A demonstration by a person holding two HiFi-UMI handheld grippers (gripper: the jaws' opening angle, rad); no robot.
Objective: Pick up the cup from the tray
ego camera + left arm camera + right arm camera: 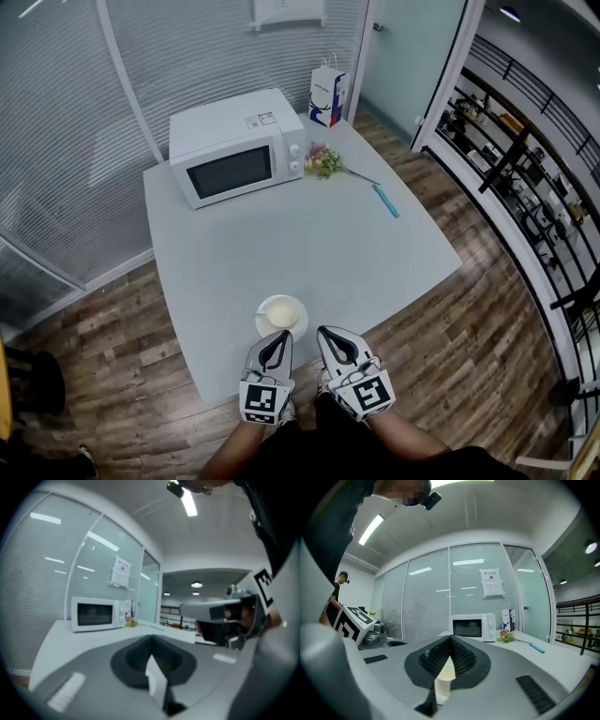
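A cream cup (280,315) stands on a small round white tray (262,325) near the table's front edge. My left gripper (277,339) is just in front of the tray with its jaws shut and nothing between them. My right gripper (329,335) hovers to the right of the tray, also shut and empty. In the right gripper view the cup (444,678) shows through the slit below the closed jaws of the right gripper (451,638). In the left gripper view a white sliver of the cup (155,676) shows below the meeting jaws of the left gripper (151,639).
A white microwave (236,147) stands at the back left of the grey table (300,234). A paper bag (327,95), a small bunch of flowers (323,160) and a blue pen (385,200) lie at the back right. Wooden floor surrounds the table.
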